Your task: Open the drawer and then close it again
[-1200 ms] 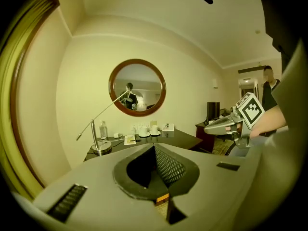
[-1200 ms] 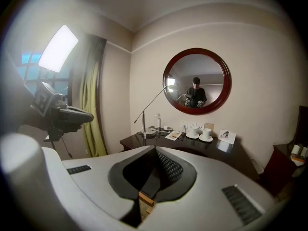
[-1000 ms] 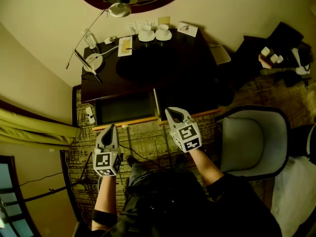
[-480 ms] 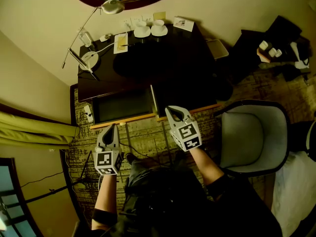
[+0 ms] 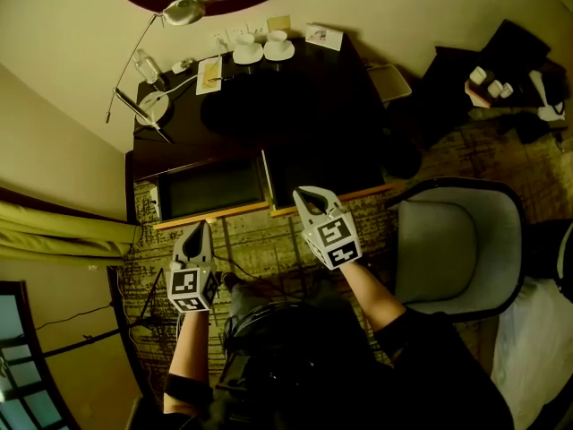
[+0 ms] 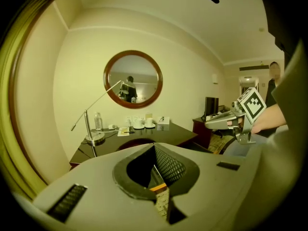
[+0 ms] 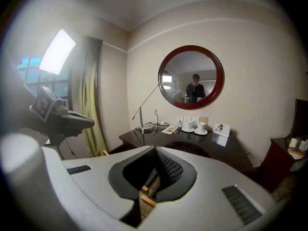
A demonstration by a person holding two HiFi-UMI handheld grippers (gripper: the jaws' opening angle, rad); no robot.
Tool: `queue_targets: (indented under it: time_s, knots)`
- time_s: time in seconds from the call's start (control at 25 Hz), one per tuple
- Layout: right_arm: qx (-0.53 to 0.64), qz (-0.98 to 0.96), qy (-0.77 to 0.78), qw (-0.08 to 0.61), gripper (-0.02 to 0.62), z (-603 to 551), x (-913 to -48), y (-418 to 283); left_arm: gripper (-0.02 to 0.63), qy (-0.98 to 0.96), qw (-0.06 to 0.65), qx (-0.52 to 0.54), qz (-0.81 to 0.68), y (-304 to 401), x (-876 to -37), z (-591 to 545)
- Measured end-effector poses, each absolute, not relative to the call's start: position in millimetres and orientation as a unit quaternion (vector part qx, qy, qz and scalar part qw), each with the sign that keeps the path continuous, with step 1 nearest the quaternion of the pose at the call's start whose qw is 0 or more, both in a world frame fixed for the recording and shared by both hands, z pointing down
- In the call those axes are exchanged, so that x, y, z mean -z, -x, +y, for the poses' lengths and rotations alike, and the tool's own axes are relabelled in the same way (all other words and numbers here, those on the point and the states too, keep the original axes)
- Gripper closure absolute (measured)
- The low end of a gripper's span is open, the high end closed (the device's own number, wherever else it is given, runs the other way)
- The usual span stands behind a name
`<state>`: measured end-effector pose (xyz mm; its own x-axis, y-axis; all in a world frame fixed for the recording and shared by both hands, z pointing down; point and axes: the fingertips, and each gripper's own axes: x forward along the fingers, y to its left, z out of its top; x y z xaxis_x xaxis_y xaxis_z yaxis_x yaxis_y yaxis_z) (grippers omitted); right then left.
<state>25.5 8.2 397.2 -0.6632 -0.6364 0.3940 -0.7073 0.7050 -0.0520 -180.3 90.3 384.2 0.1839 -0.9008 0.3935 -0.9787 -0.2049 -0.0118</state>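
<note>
Sizing up the open drawer for the push home

Both clenched, nothing gripped: left tool, right tool. Drawer pulled out from under table, light wood front rail just ahead of and below both tips. Looks split by a divider; can't tell if one unit or two. Likely a rigid wood box on runners: stiff, not fragile, moderate drag, one slide axis. Polished faces probably slick. Best to press on front rail near mid-span, square on, to avoid racking.
</note>
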Motion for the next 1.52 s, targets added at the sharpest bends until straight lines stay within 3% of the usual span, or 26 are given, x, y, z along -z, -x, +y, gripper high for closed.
queue_targets:
  time_s: [0.36,1.08,1.52]
  knots:
    - [-0.105,-0.923,-0.316,0.191,0.591,13.8,-408.2,-48.6,0.601,-0.727,0.138,-0.176,-0.649,142.0,-415.0,105.4]
    - [-0.077,-0.928,-0.286,0.228,0.591,-48.2,-478.7,13.8,0.601,-0.686,0.235,-0.238,-0.646,180.0,-655.3,74.5]
    - [-0.084,-0.922,-0.296,0.236,0.591,-65.7,-540.6,32.0,0.603,-0.678,0.271,-0.238,-0.640,185.0,-746.7,51.7]
